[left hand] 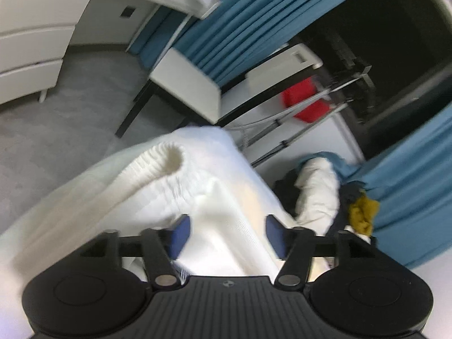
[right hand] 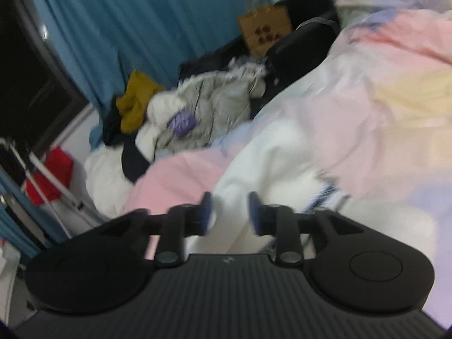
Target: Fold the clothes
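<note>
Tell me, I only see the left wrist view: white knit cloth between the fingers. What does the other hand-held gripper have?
Observer: The right hand-held gripper has white cloth between its blue fingers too, with a gap showing.
Operator: What lies under it?
Observer: A pastel pink and yellow duvet.
Operator: Anything else behind?
Observer: A brown paper bag against a dark chair, and a grey jacket in the clothes pile.

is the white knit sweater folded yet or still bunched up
Not folded: the white knit sweater is bunched, its ribbed cuff curled, draped between the left gripper fingers, whose jaws stand apart.
</note>
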{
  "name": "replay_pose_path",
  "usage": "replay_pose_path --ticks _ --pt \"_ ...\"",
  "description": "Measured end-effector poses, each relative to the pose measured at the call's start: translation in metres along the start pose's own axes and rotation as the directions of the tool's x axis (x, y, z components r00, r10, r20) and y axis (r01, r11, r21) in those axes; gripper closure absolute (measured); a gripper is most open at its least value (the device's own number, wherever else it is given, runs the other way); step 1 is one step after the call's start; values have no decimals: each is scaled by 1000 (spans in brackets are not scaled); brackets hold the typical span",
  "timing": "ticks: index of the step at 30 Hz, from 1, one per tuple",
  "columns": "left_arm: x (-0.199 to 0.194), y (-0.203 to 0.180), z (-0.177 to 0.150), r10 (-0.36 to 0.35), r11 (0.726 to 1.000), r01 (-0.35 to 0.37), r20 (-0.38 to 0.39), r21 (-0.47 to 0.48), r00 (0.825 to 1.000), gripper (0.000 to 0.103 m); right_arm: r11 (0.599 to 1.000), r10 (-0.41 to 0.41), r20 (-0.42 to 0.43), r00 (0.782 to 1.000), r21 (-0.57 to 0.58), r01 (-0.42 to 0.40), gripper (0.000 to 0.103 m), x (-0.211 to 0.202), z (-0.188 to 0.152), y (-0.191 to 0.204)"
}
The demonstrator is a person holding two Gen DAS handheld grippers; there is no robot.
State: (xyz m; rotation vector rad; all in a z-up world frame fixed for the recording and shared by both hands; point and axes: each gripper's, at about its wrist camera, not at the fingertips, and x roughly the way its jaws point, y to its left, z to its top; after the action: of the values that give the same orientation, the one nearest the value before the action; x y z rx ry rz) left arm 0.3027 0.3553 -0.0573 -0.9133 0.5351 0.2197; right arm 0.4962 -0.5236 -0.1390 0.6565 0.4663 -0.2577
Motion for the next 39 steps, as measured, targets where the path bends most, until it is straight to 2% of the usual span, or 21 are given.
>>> replay_pose_path --ticks 2,3,6,9,11,13,15,16,19,25,28,29,30,33,36,39 --pt "-34 4 -15 -34 999 34 10 4 999 26 997 31 11 999 65 -32 39 -25 -1 -18" --pt "-52 8 -25 -43 999 44 24 -7 999 23 993 48 7 999 104 -49 39 -37 -4 -30" --pt "-95 29 -59 -72 994 76 50 -81 996 22 970 89 -5 996 226 -86 39 -71 -20 -68" --pt "-115 54 -89 -85 978 91 39 -190 996 21 926 104 -20 994 367 -90 39 -94 -49 -108" --pt "-115 72 -102 -78 951 74 -1 -299 997 21 892 138 -61 989 443 -97 39 -98 -71 -128" --pt "-112 91 -116 -87 911 65 -35 -407 996 21 866 186 -99 978 487 -116 39 -97 -88 -140" --pt "-101 109 -125 -100 873 57 -62 -484 993 21 861 221 -139 965 493 -126 39 -87 -95 -142" --pt "-95 113 -127 -96 868 52 -64 -494 993 21 864 233 -154 960 486 -132 39 -81 -96 -141" --pt "-76 112 -126 -82 878 55 -37 -475 996 21 876 239 -187 953 465 -128 38 -63 -99 -139" --pt "-30 96 -117 -67 918 82 53 -388 996 23 881 243 -104 964 440 -175 38 -28 -92 -135" --pt "-11 83 -116 -62 947 78 60 -312 996 39 899 215 -57 975 403 -174 40 -17 -88 -130" --pt "-7 80 -116 -54 953 69 60 -296 997 53 911 195 -46 980 379 -163 48 -14 -87 -127" --pt "-5 79 -117 -48 955 66 66 -288 997 62 925 170 -35 985 351 -147 64 -14 -87 -124" --pt "-9 80 -117 -44 952 65 75 -299 996 80 948 117 0 993 299 -112 83 -18 -91 -119" --pt "-19 74 -112 -88 947 113 96 -299 991 84 950 95 36 995 295 -101 89 -33 -91 -115" --pt "-41 68 -115 -122 948 152 120 -280 985 85 942 106 50 993 315 -117 90 -57 -86 -117"
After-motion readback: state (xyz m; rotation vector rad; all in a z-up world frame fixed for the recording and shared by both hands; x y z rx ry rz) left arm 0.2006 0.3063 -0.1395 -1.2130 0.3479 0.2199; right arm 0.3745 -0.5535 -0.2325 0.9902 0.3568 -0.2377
